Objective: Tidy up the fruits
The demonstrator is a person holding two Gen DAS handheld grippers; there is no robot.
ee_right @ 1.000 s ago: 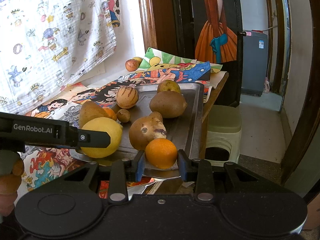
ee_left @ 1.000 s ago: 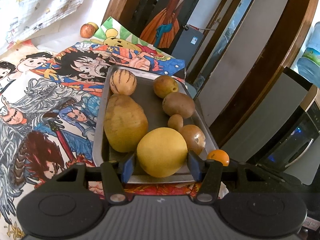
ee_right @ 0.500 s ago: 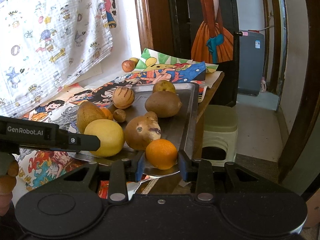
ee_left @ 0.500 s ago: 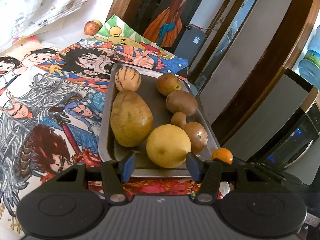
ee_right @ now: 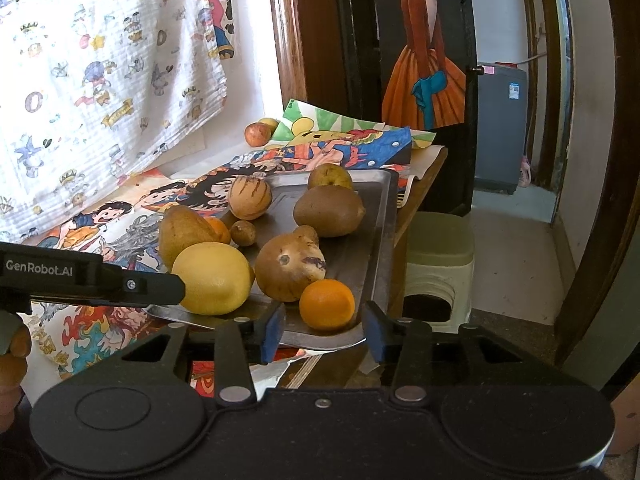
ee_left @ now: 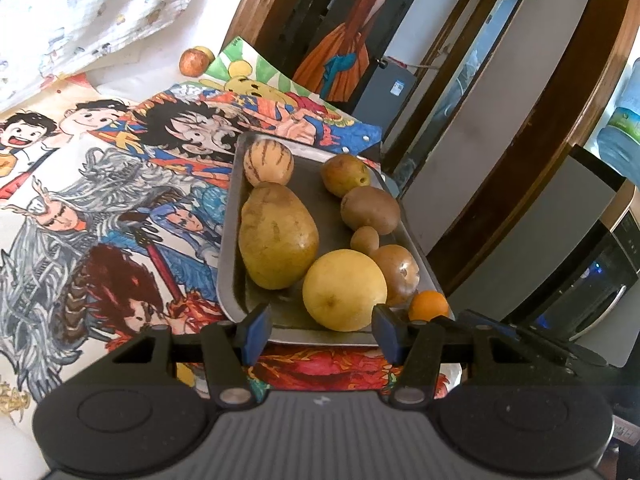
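A table covered with bright cartoon-print cloth stands by a dark wooden doorway. We read "GenRobot.AI" on the left gripper. A rectangular metal tray holds a large yellow round fruit and a small orange at its near edge. The right gripper and the left one both stand spread, gripping nothing.
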